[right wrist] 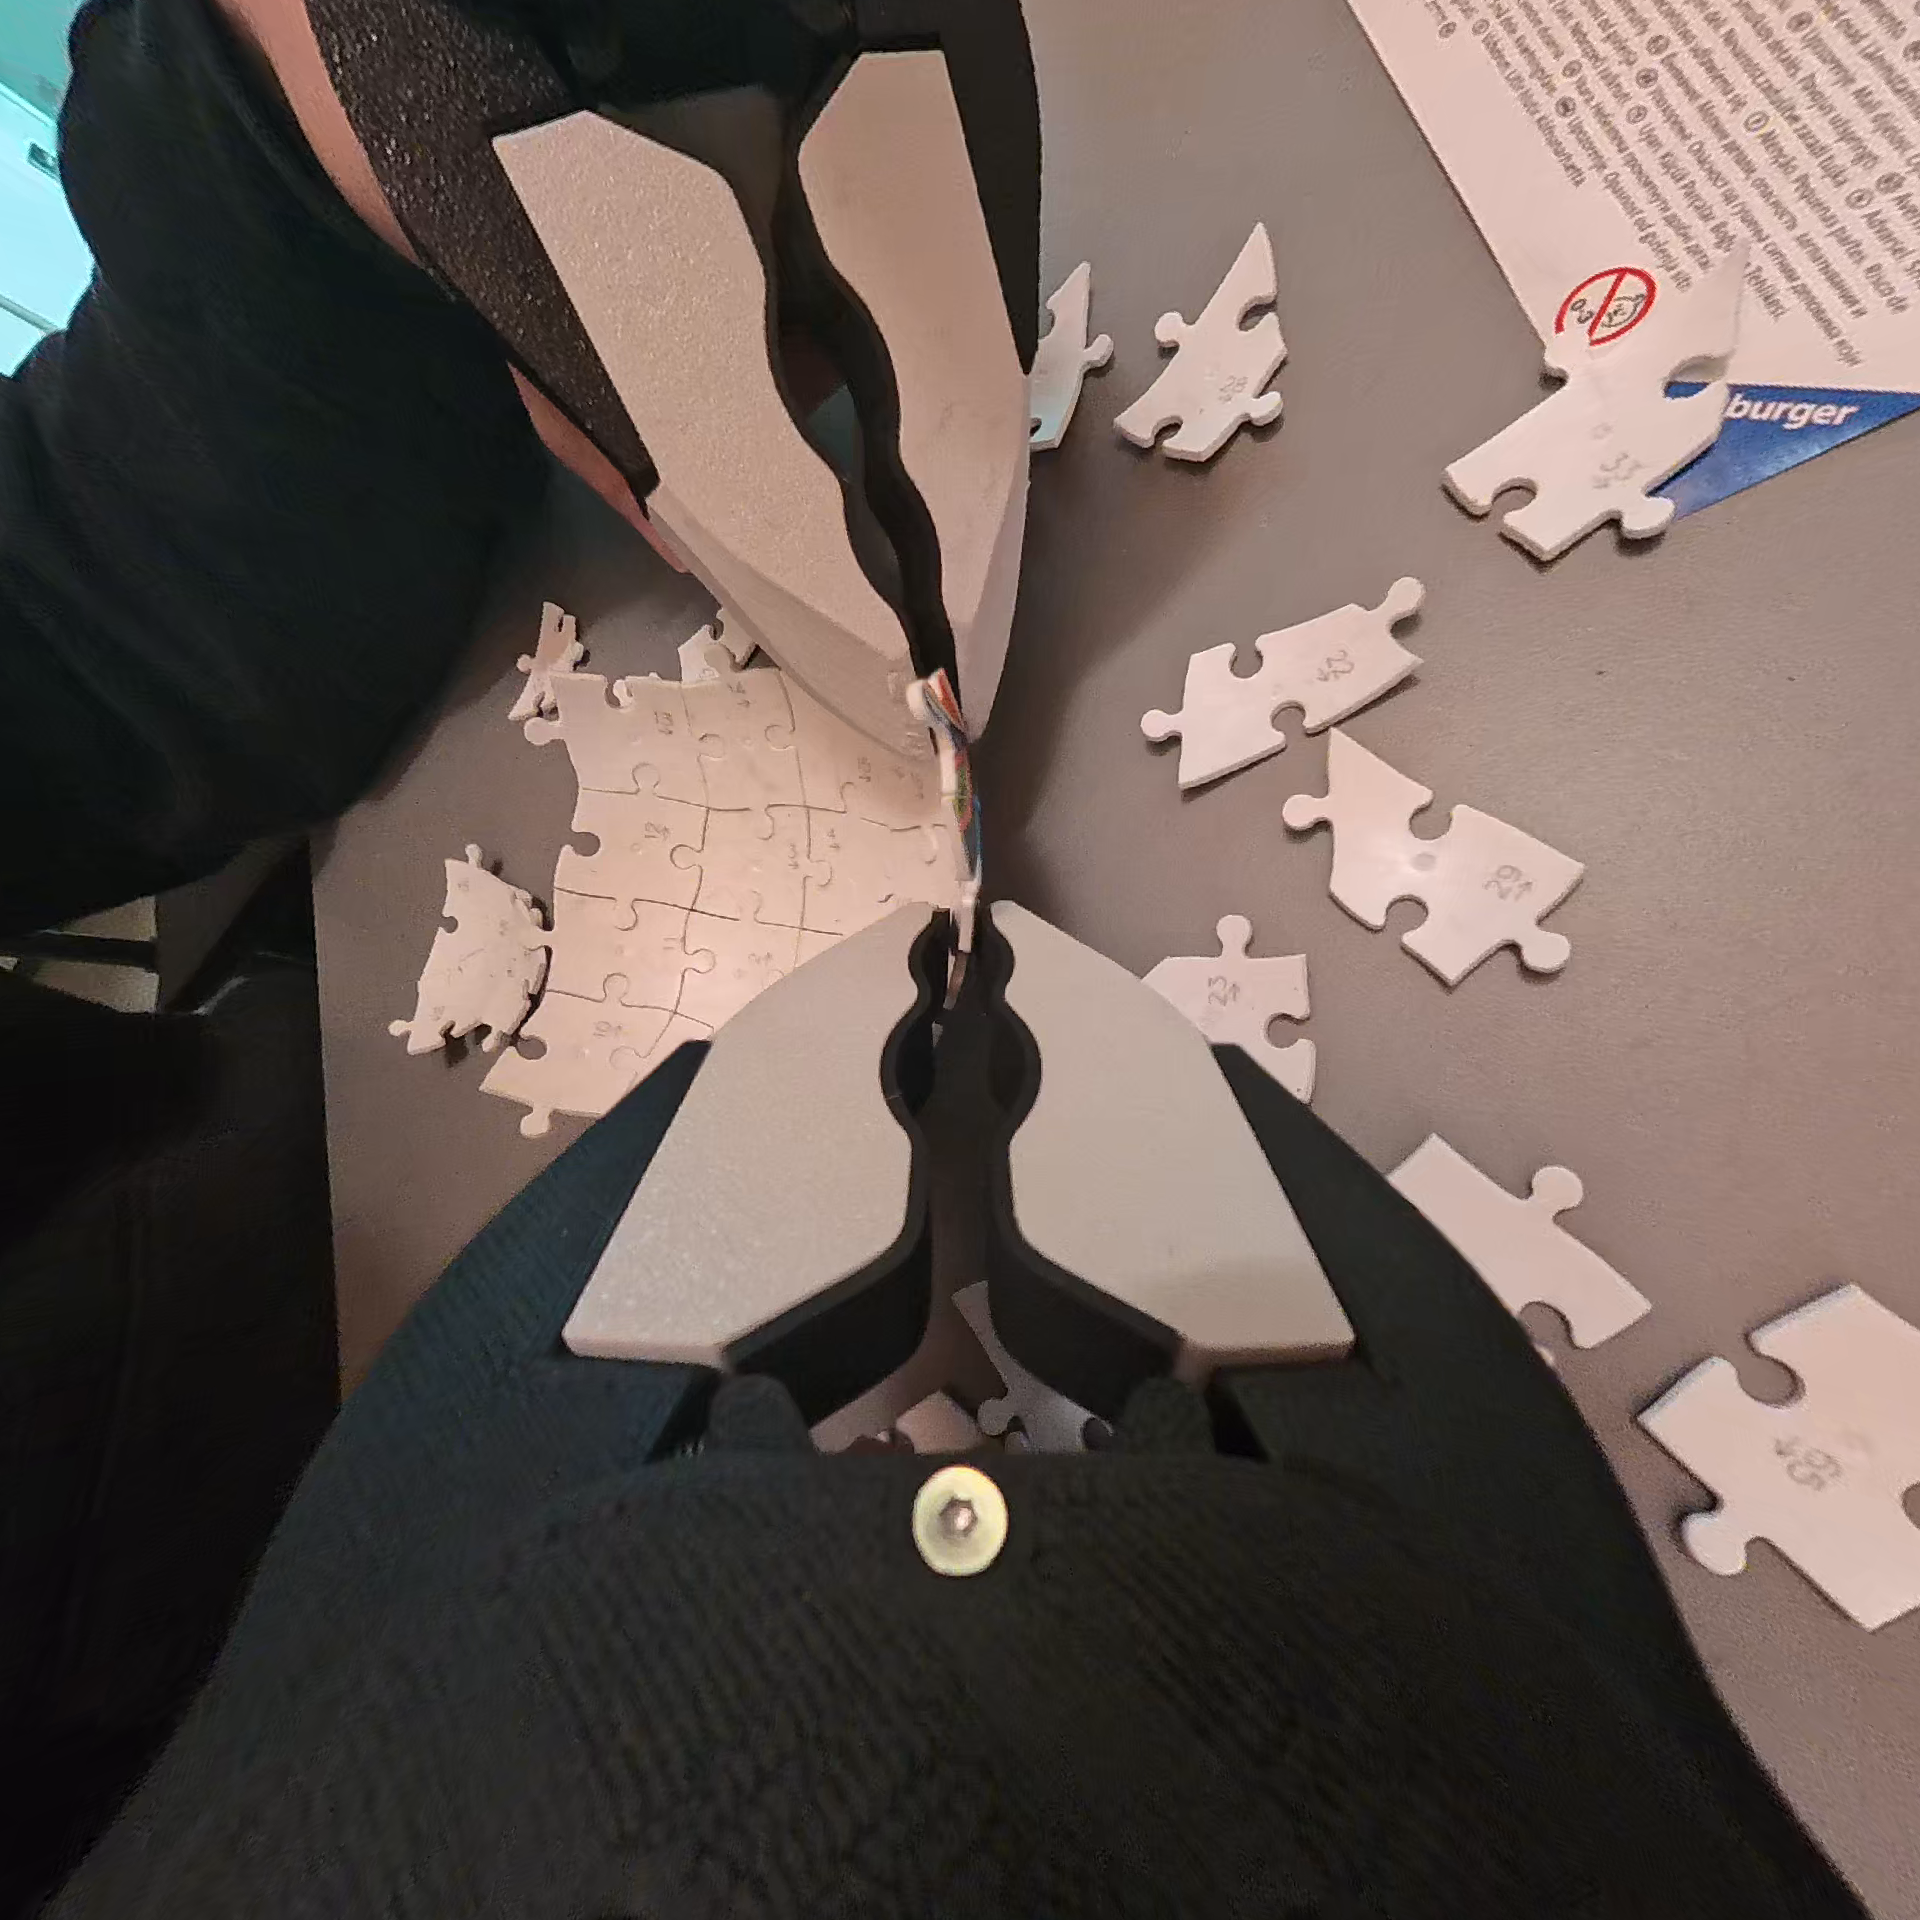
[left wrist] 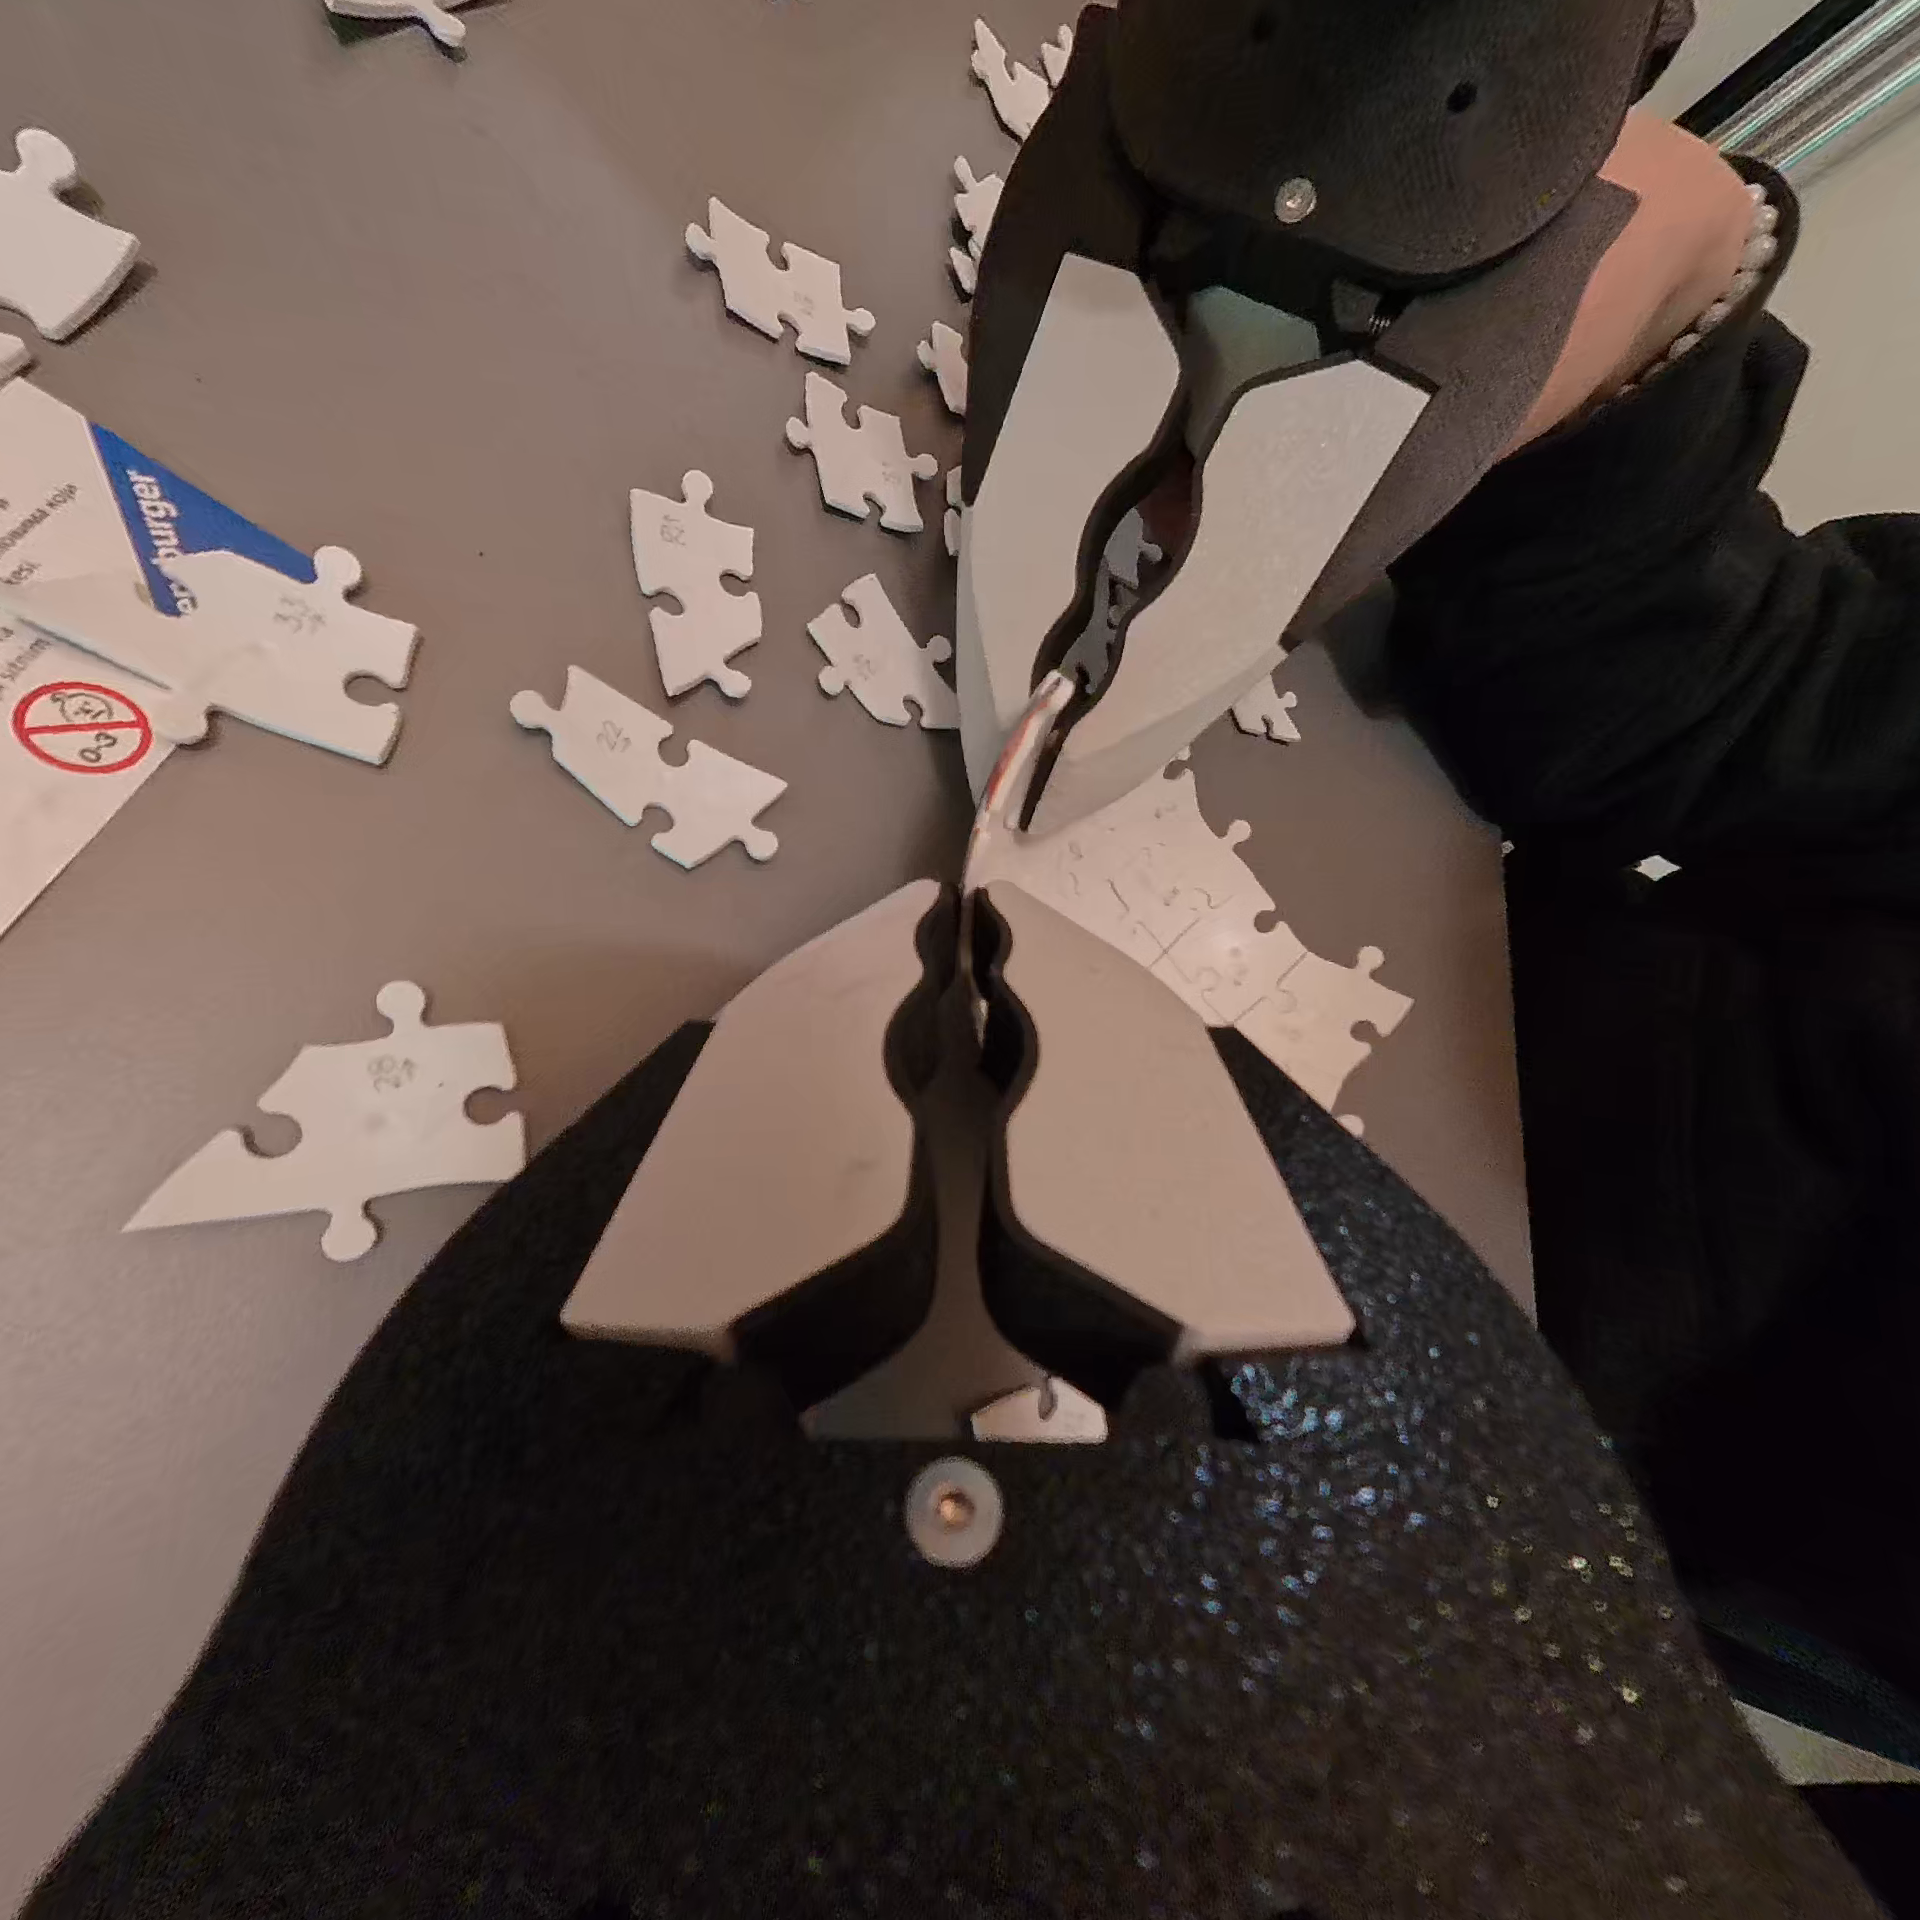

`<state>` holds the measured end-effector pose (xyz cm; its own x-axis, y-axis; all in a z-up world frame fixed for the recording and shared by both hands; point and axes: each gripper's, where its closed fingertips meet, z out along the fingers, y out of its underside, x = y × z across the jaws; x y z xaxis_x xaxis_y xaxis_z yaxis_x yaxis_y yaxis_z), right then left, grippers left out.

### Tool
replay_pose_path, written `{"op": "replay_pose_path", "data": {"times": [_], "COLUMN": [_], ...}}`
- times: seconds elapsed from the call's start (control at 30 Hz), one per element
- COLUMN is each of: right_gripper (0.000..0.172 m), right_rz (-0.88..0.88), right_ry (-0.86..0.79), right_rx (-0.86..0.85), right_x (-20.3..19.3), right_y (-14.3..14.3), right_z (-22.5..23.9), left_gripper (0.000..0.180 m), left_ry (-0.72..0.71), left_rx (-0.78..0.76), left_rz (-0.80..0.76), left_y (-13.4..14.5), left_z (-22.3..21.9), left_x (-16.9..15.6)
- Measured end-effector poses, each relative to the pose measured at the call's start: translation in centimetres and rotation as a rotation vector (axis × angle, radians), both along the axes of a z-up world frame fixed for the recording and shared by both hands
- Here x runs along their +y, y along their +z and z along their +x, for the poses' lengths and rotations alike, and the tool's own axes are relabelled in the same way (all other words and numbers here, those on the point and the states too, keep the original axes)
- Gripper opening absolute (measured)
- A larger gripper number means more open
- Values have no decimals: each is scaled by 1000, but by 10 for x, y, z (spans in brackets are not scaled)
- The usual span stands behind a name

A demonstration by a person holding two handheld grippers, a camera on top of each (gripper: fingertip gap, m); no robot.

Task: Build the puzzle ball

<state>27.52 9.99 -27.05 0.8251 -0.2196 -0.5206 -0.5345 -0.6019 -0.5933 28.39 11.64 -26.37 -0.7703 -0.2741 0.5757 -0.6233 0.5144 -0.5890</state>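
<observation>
Grey bench (left wrist: 436, 343) surface lies under everything, strewn with white jigsaw pieces lying blank side up. One puzzle piece (right wrist: 961, 800) stands on edge between the two tools, its printed, coloured face turned sideways. The right hand-held gripper (right wrist: 961, 920) has its pads closed on the near end of that piece; the left hand-held gripper (left wrist: 961, 899) is closed on the opposite end, so both pinch the same piece from facing directions. Just beside and below it lies the joined puzzle section (right wrist: 717, 831), a patch of interlocked pieces.

Loose pieces (left wrist: 665, 764) lie scattered near, and a printed leaflet (left wrist: 62, 582) with a blue band sits well apart, one piece resting on its corner. The right wrist view shows the colours on the held piece and most of the joined section; the left wrist view shows only that section's edge, but more scattered pieces and a dark sleeve (left wrist: 1621, 644).
</observation>
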Motion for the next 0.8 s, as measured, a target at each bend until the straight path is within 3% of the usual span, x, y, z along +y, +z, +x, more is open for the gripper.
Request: {"op": "replay_pose_path", "data": {"times": [0.43,0.6,0.67,0.8], "right_gripper": [3,3,3,3], "right_rz": [-1,-28,-37,-50], "right_ry": [9,15,13,17], "right_rx": [-33,-60,-72,-92], "right_x": [6,8,9,11], "right_y": [3,3,4,5], "right_z": [2,1,0,-1], "left_gripper": [11,21,14,13], "left_ry": [-65,-104,-100,-108], "left_rx": [-54,-125,-165,-162], "left_rz": [-50,75,131,114], "left_y": [7,1,-1,2], "left_z": [-5,-8,-6,-9], "left_x": [1,13,17,8]}}
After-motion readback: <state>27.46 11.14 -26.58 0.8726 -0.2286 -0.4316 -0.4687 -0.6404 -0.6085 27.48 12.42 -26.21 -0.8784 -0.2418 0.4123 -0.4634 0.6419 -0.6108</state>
